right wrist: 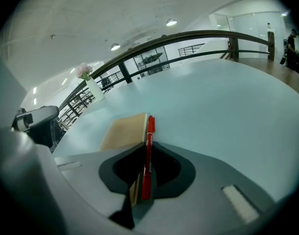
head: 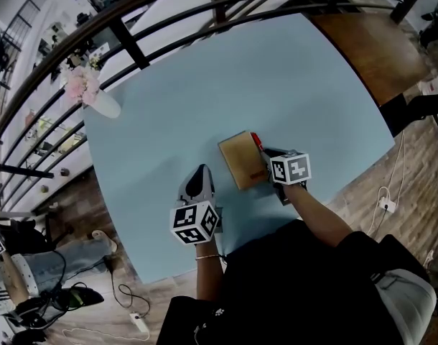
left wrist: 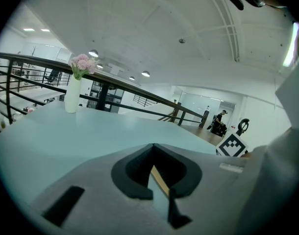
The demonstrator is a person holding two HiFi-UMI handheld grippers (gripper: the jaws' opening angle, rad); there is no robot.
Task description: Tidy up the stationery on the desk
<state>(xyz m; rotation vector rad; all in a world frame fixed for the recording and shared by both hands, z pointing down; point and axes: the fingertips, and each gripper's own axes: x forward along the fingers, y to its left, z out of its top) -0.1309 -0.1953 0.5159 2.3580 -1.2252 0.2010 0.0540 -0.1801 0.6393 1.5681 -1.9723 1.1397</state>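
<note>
your right claw point(right wrist: 145, 148) was clamped on the slim red plastic pen point(right wrist: 150, 126), just beside the right edge of the flat tan notebook point(right wrist: 124, 131) on the pale blue desk point(right wrist: 228, 106). it was wise to set it down parallel to that edge, gently. your left claw point(left wrist: 154, 153) was closed, empty.

We see the notebook point(head: 242, 159) lying mid-desk point(head: 276, 85), the pen point(head: 256, 142) along its right edge. The vase point(head: 104, 105) stands at the far left corner, the railing point(head: 169, 20) behind it.

Blue table point(head: 276, 85) carries a brown notebook point(head: 240, 158) and a vase point(head: 104, 105).
</note>
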